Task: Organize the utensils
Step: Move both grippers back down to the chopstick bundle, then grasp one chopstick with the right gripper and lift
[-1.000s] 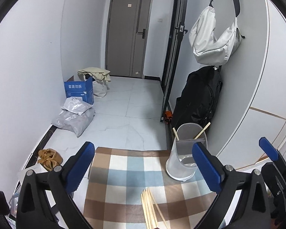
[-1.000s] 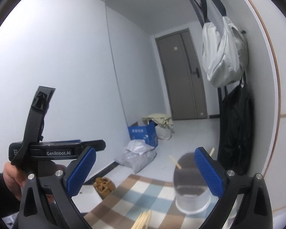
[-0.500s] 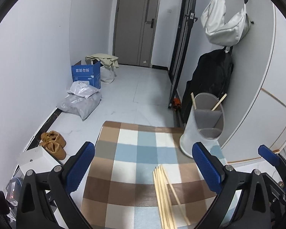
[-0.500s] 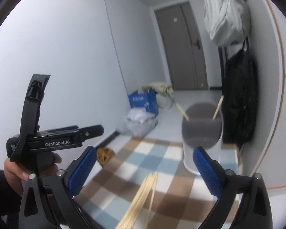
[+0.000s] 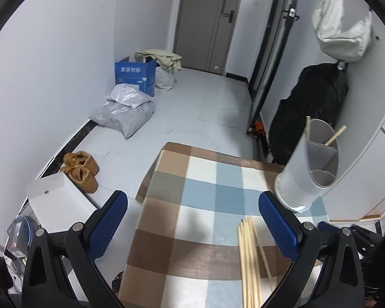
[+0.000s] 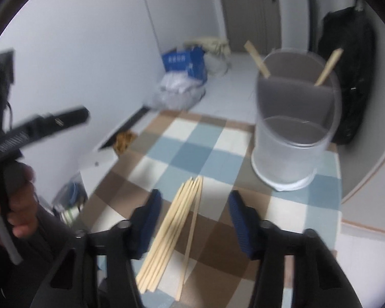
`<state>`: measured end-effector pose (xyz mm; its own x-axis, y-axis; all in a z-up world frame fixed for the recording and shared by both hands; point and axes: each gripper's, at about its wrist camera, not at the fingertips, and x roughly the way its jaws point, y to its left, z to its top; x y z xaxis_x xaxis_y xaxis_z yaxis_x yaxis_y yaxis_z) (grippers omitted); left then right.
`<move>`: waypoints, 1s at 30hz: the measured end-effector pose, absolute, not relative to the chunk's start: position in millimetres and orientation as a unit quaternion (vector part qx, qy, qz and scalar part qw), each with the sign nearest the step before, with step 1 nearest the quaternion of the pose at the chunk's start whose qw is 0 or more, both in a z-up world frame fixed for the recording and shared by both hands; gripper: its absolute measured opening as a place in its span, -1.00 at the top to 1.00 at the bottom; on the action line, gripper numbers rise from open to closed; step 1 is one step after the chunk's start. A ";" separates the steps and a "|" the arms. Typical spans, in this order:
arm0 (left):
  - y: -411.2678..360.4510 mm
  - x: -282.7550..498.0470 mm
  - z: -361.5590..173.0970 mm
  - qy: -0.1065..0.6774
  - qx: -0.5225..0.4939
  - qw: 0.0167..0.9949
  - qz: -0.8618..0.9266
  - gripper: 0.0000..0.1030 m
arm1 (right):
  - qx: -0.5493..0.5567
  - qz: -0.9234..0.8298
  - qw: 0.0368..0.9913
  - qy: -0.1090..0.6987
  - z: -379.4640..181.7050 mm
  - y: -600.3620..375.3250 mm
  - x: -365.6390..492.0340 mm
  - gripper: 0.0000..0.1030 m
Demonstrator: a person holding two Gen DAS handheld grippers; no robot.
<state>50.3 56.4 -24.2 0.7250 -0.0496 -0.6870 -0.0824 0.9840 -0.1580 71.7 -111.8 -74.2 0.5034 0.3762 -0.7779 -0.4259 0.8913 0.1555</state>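
1. Holder [image 6: 295, 138] stands at the cloth's [image 5: 205, 200] far right corner; two sticks [image 6: 328, 66] lean in its rear compartment.
2. Chopsticks [image 6: 174, 231] lie bundled near the cloth's near edge.
3. Right gripper [image 6: 195, 220]: jaws just been closing, half-open astride the bundle, not gripping.
4. Left gripper [image 5: 192, 228]: wide open, empty.

A grey door [image 5: 208, 20] closes the hallway at top centre. Below it, left of centre, a blue cardboard box [image 5: 135, 77] stands beside a beige cloth bundle [image 5: 161, 57] and grey plastic mail bags [image 5: 123, 110]. Brown shoes [image 5: 82, 169] lie at the left wall. A white bag [image 5: 344, 38] hangs upper right above a black backpack [image 5: 313, 113].
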 end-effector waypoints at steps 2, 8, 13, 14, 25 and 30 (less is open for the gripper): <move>62.0 53.0 -26.4 0.374 -0.091 0.923 0.013 -0.93 | -0.051 0.233 0.845 0.478 -90.3 -99.7 87.4 0.14; 74.5 59.5 -33.0 0.392 -0.116 0.912 0.015 -0.93 | -0.130 0.235 0.795 0.544 -137.3 -67.8 121.6 0.42; 81.6 63.5 -35.9 0.404 -0.130 0.906 0.014 -0.93 | -0.163 0.220 0.776 0.568 -155.2 -61.3 134.9 0.54; 84.1 64.4 -36.6 0.405 -0.131 0.905 0.016 -0.93 | -0.168 0.216 0.774 0.571 -155.1 -60.5 136.0 0.55; 94.6 67.2 -35.9 0.411 -0.155 0.898 0.013 -0.93 | -0.201 0.204 0.762 0.581 -158.7 -45.0 138.9 0.66; 100.0 69.5 -42.5 0.421 -0.153 0.894 0.023 -0.93 | -0.157 0.205 0.773 0.580 -156.0 -53.6 139.1 0.94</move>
